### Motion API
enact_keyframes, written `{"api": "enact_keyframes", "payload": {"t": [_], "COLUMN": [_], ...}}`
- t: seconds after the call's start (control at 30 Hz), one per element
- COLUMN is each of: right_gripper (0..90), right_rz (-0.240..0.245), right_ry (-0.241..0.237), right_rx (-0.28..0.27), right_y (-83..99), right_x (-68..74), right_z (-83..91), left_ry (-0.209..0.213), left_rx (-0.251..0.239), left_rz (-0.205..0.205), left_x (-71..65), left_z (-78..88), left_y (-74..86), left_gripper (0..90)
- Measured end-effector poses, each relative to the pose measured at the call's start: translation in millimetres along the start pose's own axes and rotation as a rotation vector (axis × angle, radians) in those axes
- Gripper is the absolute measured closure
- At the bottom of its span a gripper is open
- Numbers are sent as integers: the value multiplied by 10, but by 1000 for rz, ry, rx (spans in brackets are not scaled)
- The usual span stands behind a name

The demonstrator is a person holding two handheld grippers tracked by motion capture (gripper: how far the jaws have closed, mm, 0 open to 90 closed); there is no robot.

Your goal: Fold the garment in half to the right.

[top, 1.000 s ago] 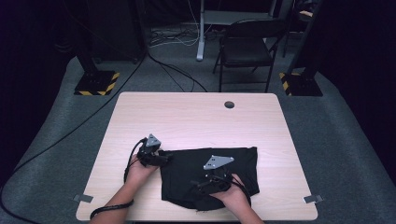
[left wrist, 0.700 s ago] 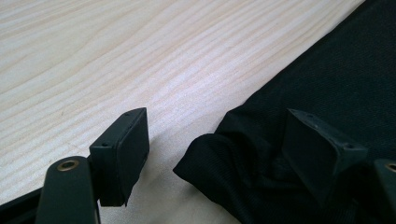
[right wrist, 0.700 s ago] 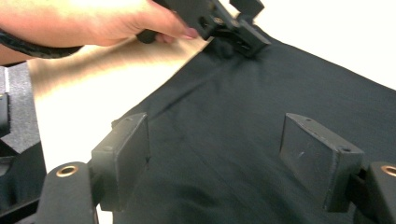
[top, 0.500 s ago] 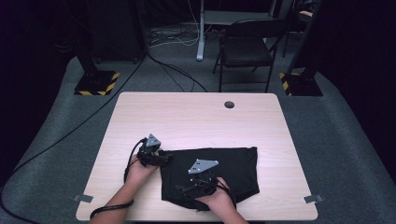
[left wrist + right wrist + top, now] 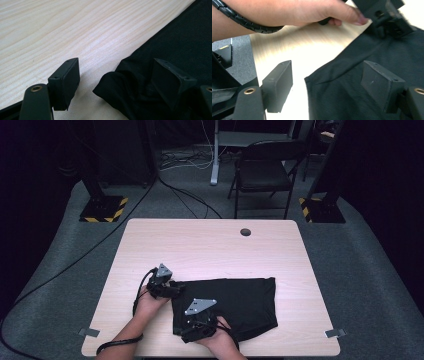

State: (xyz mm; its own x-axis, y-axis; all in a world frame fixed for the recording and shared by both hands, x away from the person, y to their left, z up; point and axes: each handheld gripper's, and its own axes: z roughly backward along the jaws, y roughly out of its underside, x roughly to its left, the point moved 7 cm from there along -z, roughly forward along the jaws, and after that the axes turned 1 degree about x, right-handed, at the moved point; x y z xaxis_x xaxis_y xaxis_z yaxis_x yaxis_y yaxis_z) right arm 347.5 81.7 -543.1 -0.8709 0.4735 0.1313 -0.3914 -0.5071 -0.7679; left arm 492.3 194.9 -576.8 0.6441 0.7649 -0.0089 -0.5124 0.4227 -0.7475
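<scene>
Black garment [image 5: 235,305] lies flat on wooden table [image 5: 210,245], near front edge, right of centre. L gripper [image 5: 115,77] at its upper-left corner, jaws apart, bunched corner between them, not pinched. R gripper [image 5: 327,82] at lower-left corner, jaws apart astride the edge, no clamp.

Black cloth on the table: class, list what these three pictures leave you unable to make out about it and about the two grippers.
- Black cloth: what garment it is; folded and dark in the high view.
- Its near edge: covered by the right gripper and hand in the high view.
- Left gripper: whether the pad touches the cloth corner; black on black in the left gripper view.
- Right gripper view: the hand is blurred.
</scene>
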Motion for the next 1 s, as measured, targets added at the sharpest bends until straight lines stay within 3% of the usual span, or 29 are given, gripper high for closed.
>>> {"api": "enact_keyframes", "payload": {"t": [0.3, 0.8, 1.0], "right_gripper": [274, 307, 321], "right_rz": [8, 31, 65], "right_ry": [16, 30, 54], "right_rx": [32, 67, 76], "right_y": [42, 129, 152], "right_x": [101, 177, 192], "right_z": [-169, -278, -315], "left_ry": [0, -1, -1], "left_rx": [-1, 0, -2], "left_rz": [2, 2, 5], "left_x": [-2, -1, -3], "left_z": [-1, 0, -1], "left_y": [-1, 0, 0], "left_gripper": [233, 233, 233]}}
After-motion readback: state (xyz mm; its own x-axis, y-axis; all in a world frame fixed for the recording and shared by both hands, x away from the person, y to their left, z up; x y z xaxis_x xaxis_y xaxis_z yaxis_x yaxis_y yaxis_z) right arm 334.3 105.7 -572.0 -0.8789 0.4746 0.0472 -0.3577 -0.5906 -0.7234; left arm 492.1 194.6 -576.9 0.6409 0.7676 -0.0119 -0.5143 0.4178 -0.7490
